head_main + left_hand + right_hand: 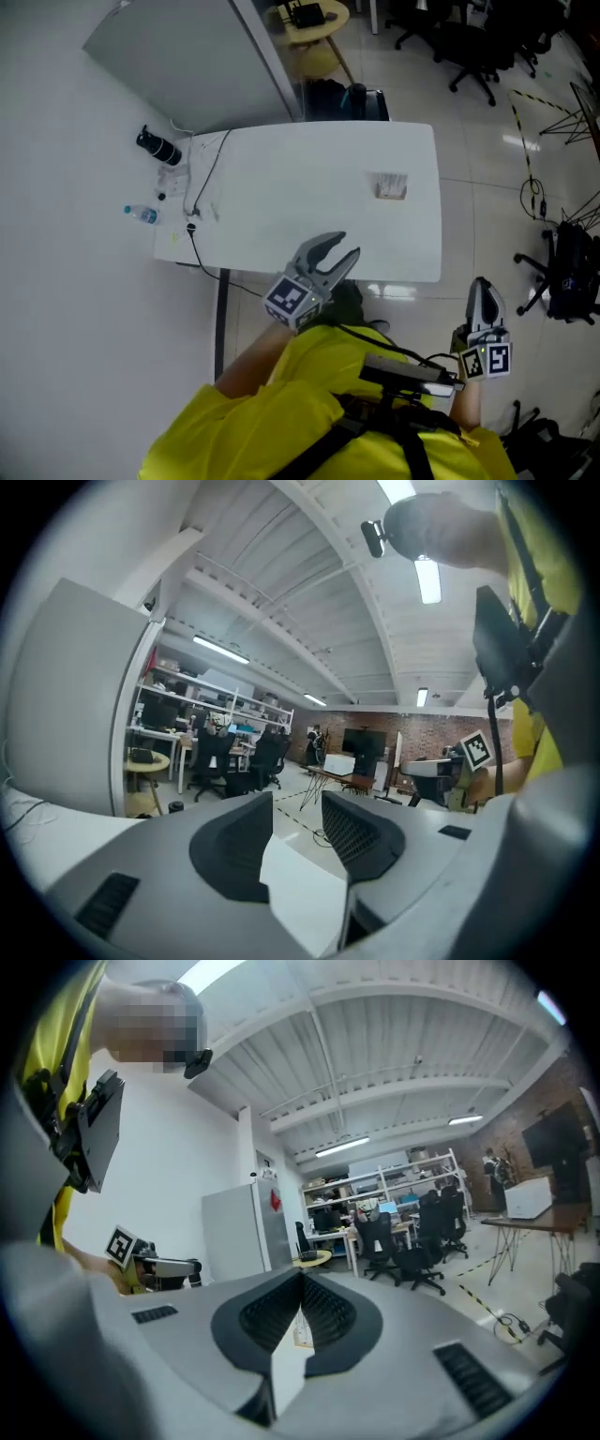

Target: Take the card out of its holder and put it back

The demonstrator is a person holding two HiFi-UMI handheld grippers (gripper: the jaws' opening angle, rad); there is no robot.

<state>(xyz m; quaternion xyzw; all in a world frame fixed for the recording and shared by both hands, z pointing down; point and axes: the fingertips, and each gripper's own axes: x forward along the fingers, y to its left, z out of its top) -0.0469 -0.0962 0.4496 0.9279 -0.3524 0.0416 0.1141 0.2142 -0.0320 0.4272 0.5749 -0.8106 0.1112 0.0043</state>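
The card holder [389, 185], a small clear stand with a pale card in it, stands on the white table [281, 225] toward its right side. My left gripper [334, 252] hovers over the table's near edge, well short of the holder, open with nothing between its fingers. In the left gripper view the left gripper [298, 810] shows a clear gap between its dark pads. My right gripper [481, 298] hangs off the table to the right of the person's yellow sleeve, shut and empty. The right gripper view shows the right gripper [302, 1285] with its pads meeting.
A small water bottle [142, 215], a black cylindrical device [157, 148] and a cable [202, 187] lie at the table's left end. A grey partition [187, 56] stands behind it. Office chairs [469, 42] and a round yellow table [314, 23] are on the tiled floor beyond.
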